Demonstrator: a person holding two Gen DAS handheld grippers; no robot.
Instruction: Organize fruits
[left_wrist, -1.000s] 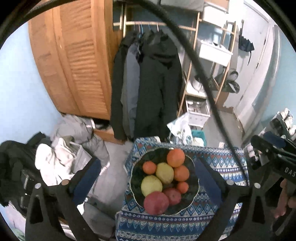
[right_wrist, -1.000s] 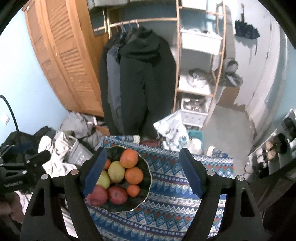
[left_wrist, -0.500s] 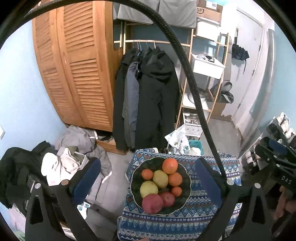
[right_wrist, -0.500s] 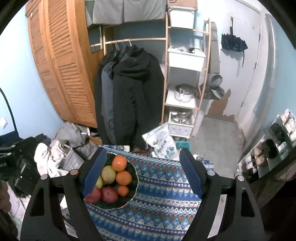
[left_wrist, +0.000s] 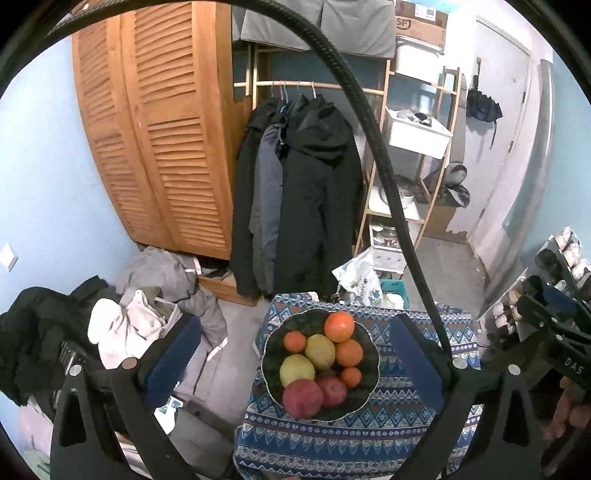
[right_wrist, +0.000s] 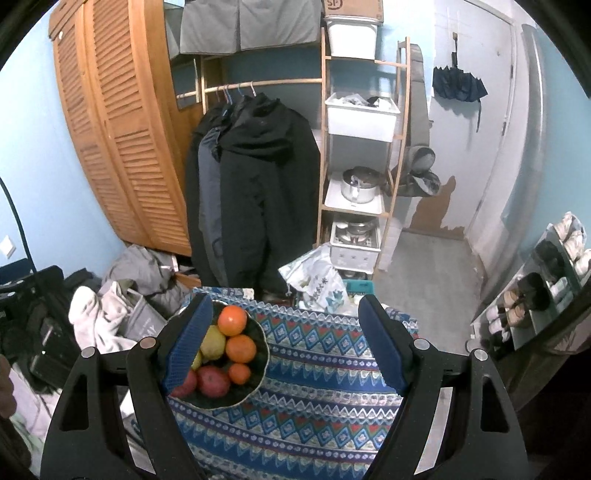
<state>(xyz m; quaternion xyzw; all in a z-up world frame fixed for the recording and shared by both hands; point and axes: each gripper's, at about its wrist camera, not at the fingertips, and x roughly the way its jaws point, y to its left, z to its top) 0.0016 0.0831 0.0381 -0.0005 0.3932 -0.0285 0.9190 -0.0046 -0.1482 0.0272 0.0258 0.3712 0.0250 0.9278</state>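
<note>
My left tool hung released, high above the counter, and its view showed the whole dark plate of fruit. In the right view, my released right tool hid the plate's left side behind one finger. Since a second ago, both tools had pulled back and the plate looked smaller.

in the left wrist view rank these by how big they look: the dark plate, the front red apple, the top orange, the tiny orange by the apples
1. plate
2. front red apple, though it sits nearest the camera
3. top orange
4. tiny orange

The gap between apple and top orange is slight, so nearness may account for it.
</note>
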